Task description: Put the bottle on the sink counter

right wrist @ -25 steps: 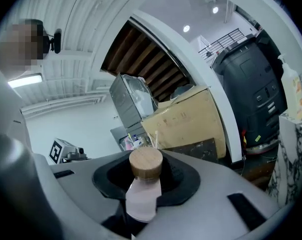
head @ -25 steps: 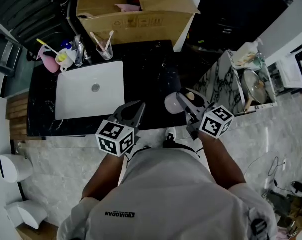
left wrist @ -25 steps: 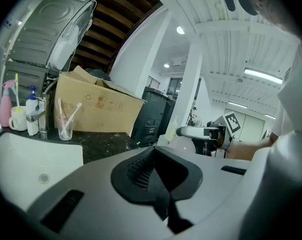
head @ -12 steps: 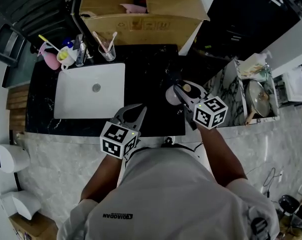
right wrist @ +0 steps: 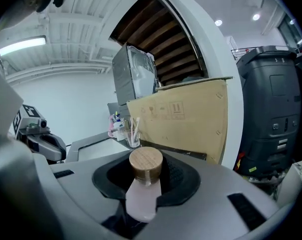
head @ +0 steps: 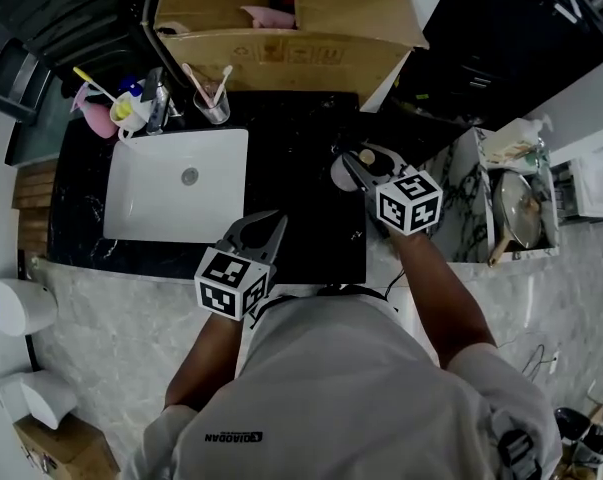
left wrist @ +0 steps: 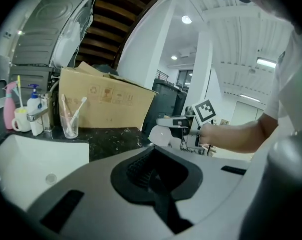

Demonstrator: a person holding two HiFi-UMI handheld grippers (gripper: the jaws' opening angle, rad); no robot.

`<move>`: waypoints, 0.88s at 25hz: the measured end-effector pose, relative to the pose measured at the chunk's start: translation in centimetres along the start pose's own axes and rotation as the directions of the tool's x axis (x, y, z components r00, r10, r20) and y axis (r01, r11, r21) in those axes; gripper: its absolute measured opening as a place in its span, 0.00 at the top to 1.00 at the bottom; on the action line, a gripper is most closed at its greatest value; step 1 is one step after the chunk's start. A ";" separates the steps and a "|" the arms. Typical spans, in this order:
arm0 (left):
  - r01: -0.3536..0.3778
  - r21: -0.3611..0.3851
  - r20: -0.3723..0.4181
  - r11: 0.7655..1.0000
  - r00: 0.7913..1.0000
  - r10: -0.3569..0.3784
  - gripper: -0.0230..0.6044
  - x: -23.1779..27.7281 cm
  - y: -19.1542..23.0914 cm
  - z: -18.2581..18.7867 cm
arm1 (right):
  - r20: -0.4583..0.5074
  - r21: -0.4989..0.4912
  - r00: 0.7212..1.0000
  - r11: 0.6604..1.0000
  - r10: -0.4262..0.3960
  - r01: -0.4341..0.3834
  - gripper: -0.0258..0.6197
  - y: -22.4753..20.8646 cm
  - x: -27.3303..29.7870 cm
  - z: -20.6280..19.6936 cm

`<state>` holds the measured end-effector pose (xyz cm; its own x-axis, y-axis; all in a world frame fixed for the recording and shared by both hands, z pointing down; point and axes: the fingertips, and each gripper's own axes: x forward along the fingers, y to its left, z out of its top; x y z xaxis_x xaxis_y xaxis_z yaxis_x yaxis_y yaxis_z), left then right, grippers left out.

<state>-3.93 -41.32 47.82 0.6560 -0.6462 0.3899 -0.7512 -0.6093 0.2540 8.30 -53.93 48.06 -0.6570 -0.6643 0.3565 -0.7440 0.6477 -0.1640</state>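
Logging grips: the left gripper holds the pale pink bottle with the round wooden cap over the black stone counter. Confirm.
Wrong gripper: the right gripper holds the pale pink bottle with the round wooden cap over the black stone counter, as the right gripper view shows.

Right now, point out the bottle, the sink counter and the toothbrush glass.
bottle [right wrist: 142,191]: right gripper view, pale body below wooden cap.
sink counter [head: 301,188]: head view, bare black top beside basin.
toothbrush glass [left wrist: 69,126]: left gripper view, clear side wall.
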 end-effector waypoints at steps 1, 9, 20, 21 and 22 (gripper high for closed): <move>-0.005 -0.013 -0.003 1.000 1.000 0.005 0.94 0.2 0.2 -0.2 | -0.004 -0.004 1.000 1.000 -0.001 0.001 0.75 -0.4 0.4 0.0; -0.044 -0.060 -0.011 0.997 0.999 0.043 0.94 1.8 1.4 -0.7 | -0.027 -0.025 1.000 1.000 -0.003 0.003 0.75 -3.5 3.3 -0.2; -0.086 -0.084 -0.022 0.993 0.996 0.085 0.94 3.5 2.2 -0.6 | -0.056 -0.049 0.998 0.999 0.001 -0.004 0.75 -7.2 7.3 -0.2; -0.091 -0.087 -0.022 0.992 0.996 0.090 0.94 3.6 2.4 -0.6 | -0.059 -0.050 0.998 0.999 0.000 -0.003 0.75 -7.6 7.7 -0.2; -0.096 -0.090 -0.022 0.991 0.995 0.094 0.94 3.7 2.6 -0.6 | -0.061 -0.050 0.998 0.999 -0.002 -0.001 0.75 -8.1 8.1 -0.2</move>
<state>-3.49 -44.98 50.42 0.5805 -0.6905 0.4315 -0.8141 -0.5007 0.2941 8.99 -64.49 52.43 -0.6469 -0.6415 0.4123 -0.7361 0.6665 -0.1181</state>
